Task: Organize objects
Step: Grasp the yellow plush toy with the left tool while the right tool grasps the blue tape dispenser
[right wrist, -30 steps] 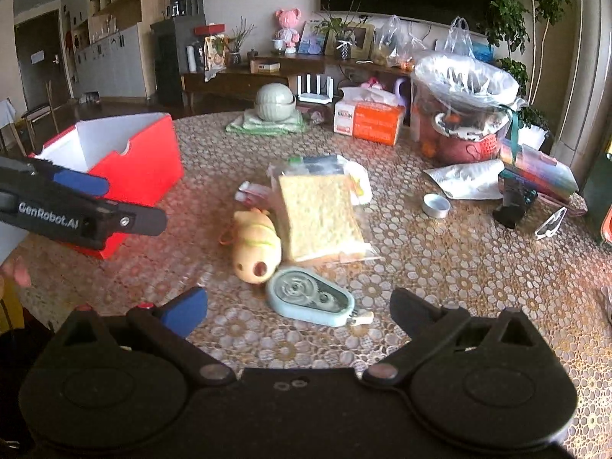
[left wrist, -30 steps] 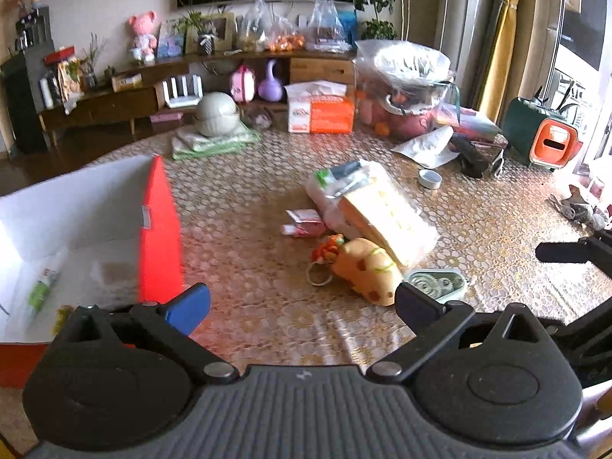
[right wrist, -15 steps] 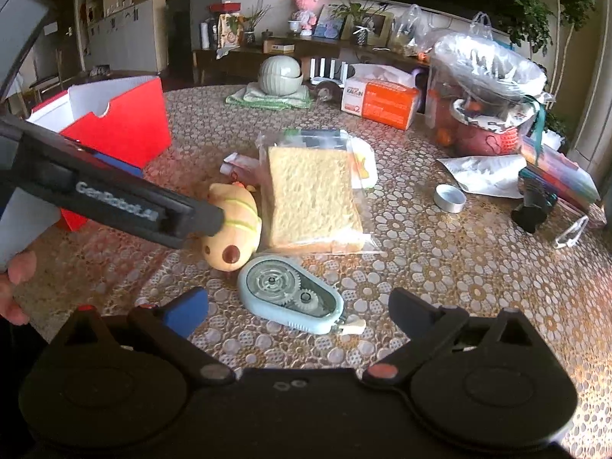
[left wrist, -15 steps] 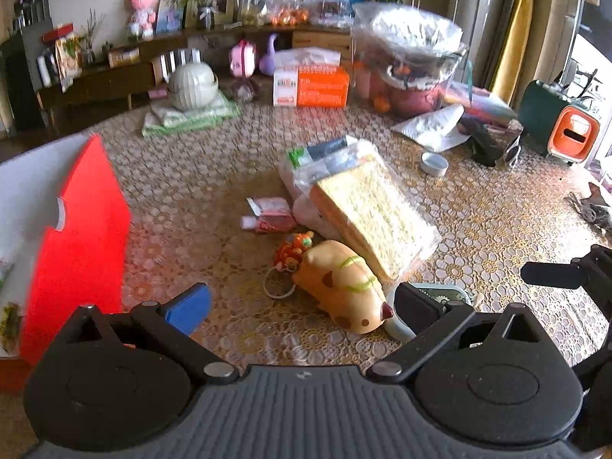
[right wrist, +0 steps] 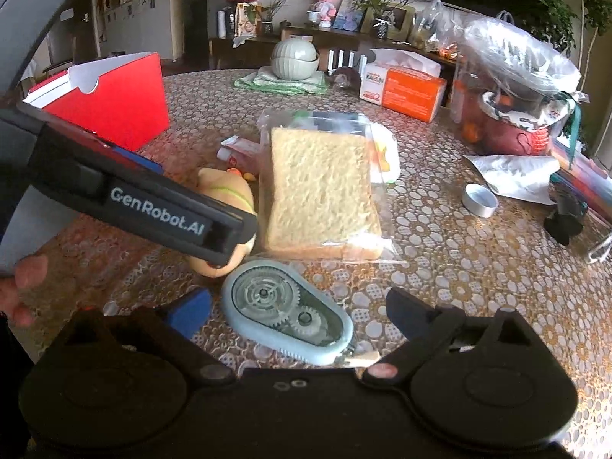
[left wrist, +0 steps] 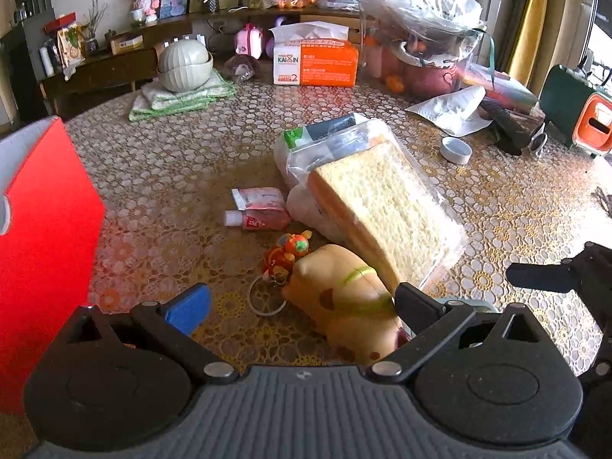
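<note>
The round table's gold lace-patterned cloth [left wrist: 160, 176] is crowded. A clear bag of sliced bread [right wrist: 321, 187] lies in the middle, and a small pink tube [left wrist: 256, 218] and an orange plush keychain [left wrist: 287, 252] sit just left of it. A red cardboard box [left wrist: 46, 237] stands at my left. An orange tissue box [left wrist: 317, 65] and a small silver tin [right wrist: 480, 199] lie farther back.

My left gripper [left wrist: 302, 304] is spread wide and empty around the yellow squishy animal toy [left wrist: 344, 302], which rests against the bread bag's near end.

My right gripper [right wrist: 294, 311] has just been closing a little but is wide apart. The pale blue teardrop-shaped correction tape dispenser [right wrist: 287, 313] lies flat between its fingers, ungripped, its clear window showing white gears.
</note>
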`<move>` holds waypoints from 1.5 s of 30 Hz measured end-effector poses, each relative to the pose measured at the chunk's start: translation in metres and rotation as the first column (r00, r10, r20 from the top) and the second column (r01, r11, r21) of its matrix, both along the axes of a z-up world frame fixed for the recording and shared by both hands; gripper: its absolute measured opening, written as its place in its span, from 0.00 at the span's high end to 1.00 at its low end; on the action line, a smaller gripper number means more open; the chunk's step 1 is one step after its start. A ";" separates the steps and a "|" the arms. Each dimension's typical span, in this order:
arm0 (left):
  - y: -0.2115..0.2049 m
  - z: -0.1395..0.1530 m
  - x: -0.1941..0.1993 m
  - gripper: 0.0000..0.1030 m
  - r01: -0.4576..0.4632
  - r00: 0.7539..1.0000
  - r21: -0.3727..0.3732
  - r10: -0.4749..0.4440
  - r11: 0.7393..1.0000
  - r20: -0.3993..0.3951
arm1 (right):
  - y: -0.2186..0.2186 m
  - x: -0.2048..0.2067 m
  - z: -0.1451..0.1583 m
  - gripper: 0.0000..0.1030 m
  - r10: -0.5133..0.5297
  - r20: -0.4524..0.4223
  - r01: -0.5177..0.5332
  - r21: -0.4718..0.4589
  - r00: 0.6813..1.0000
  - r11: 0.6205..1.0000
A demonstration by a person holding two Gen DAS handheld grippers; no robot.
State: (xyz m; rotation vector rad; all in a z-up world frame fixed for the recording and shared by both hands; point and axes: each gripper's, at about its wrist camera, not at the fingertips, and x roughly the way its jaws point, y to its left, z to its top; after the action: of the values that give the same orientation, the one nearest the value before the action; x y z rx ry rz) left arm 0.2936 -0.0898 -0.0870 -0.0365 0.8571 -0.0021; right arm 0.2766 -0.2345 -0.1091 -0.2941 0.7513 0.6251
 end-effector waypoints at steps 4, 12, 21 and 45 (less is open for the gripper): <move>0.000 -0.005 0.005 0.00 -0.009 1.000 -0.007 0.009 1.000 -0.007 | 0.004 0.002 -0.005 0.08 0.021 -0.006 -0.021 -0.005 1.000 1.000; 0.002 -0.009 0.006 0.01 0.016 1.000 -0.034 -0.016 0.999 0.000 | 0.007 -0.002 -0.004 0.23 0.066 -0.021 -0.066 0.002 0.998 0.998; 0.011 -0.006 -0.001 0.35 0.070 0.998 -0.124 -0.068 0.990 0.013 | 0.009 -0.016 -0.002 0.30 0.092 -0.018 -0.093 -0.013 0.996 0.996; 0.049 0.032 -0.048 0.44 0.078 0.994 -0.160 -0.065 0.984 0.085 | 0.007 -0.046 0.047 0.31 -0.051 0.023 0.050 0.050 0.998 0.998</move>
State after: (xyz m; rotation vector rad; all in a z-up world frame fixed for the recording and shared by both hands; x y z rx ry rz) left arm 0.2461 -0.0411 -0.0551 -0.1587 0.7764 -0.1410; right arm 0.2306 -0.2279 -0.0622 -0.2364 0.7168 0.5905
